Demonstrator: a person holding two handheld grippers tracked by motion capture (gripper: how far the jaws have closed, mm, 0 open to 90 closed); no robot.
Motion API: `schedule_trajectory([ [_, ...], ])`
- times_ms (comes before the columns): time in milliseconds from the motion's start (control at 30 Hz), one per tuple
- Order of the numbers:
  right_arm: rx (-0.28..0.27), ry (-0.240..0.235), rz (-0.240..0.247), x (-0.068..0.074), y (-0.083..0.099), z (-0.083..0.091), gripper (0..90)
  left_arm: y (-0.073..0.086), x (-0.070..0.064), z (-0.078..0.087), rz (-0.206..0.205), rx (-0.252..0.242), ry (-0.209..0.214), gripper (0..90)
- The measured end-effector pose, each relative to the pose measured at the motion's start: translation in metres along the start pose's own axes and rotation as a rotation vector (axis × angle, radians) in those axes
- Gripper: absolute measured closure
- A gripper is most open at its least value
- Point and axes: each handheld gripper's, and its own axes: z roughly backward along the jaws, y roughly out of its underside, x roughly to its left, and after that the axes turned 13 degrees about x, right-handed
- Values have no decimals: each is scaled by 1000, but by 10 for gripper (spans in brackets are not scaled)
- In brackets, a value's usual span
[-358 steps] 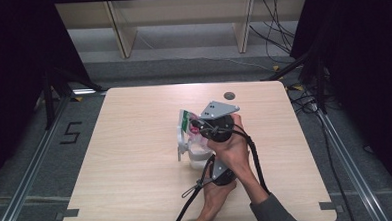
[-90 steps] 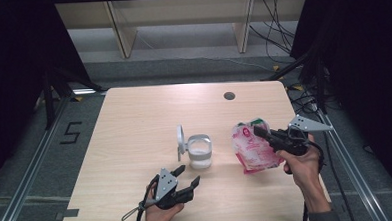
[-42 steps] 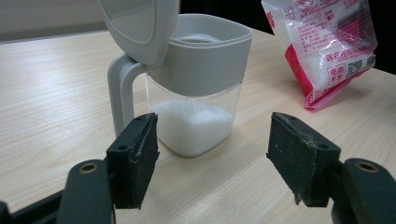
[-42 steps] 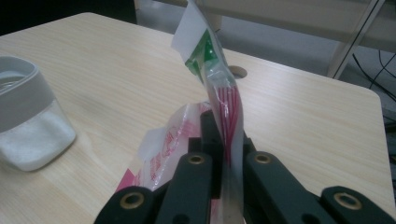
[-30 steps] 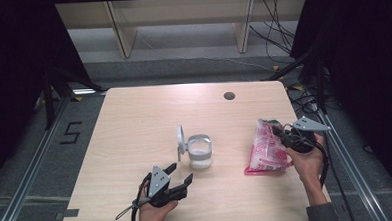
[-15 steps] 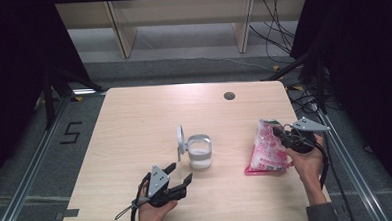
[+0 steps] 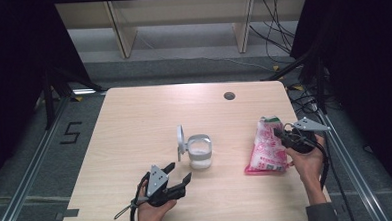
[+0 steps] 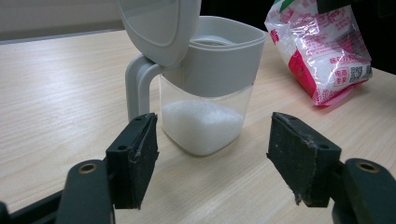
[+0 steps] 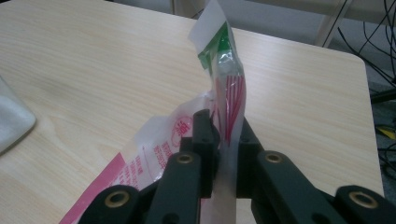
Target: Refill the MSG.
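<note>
Bag [image 7: 267,147] now lying on desk [image 7: 134,123], lowered since seconds ago; right tool [image 7: 281,136] still pinching its top edge [image 9: 223,116]. Left tool [image 7: 178,174] spread, unmoved, container [image 8: 205,100] with lid [image 8: 159,25] up just ahead of it. Pour looks done; release bag next, likely.

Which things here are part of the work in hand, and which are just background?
In use:
- pink bag, pinched by the right gripper
- lidded container with white granules, lid up, in front of the open left gripper

Background:
- dark round grommet in the table
- cables on the floor behind
</note>
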Motion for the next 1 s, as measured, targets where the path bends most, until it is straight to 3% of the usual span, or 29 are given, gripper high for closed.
schedule_trajectory([
  [33, -1, 3, -5, -1, 0, 0, 825, 0, 1, 0, -4, 0, -2, 323],
  [100, -2, 9, -5, -2, 1, 0, 812, 1, -1, 0, 33, -2, 3, 323],
  [167, 7, 18, -20, -2, 1, 1, 782, 1, -2, 0, 42, -11, 9, 323],
  [200, -7, 22, -10, -4, 1, 1, 772, 0, 1, 0, -4, -7, -1, 323],
  [233, -10, 29, -20, -4, 1, 2, 753, 0, 2, 1, -10, -7, -5, 323],
  [267, -14, 45, -5, -7, 1, 2, 742, 0, 2, 1, -11, -7, -6, 323],
  [333, -4, 32, -46, -6, 3, 6, 743, 0, 2, 1, -5, -6, -6, 323],
  [500, -31, 40, -51, -6, 2, 10, 731, 0, 4, 2, -14, -6, -10, 323],
  [533, -35, 41, -30, -7, 2, 11, 731, 0, 4, 2, -17, -5, -10, 323],
  [567, -32, 34, -46, -4, 1, 12, 731, 0, 4, 2, -13, -3, -11, 323],
  [600, -43, 45, -9, -6, 0, 12, 731, 0, 4, 2, -16, -4, -11, 323],
  [800, -68, 18, -13, 3, -2, 14, 704, 1, 5, 2, -1, -8, -12, 323],
  [833, -65, 14, -12, 5, -2, 15, 690, 1, 4, 2, 26, -16, 0, 323],
  [867, -75, 4, 10, 7, -4, 16, 664, 1, 5, 2, 21, -18, -4, 323],
  [933, -84, -14, -9, 13, -6, 17, 630, 0, 7, 4, -9, -6, -17, 323],
  [1000, -85, -27, 0, 19, -7, 17, 595, 0, 7, 5, 0, -10, -15, 324],
])
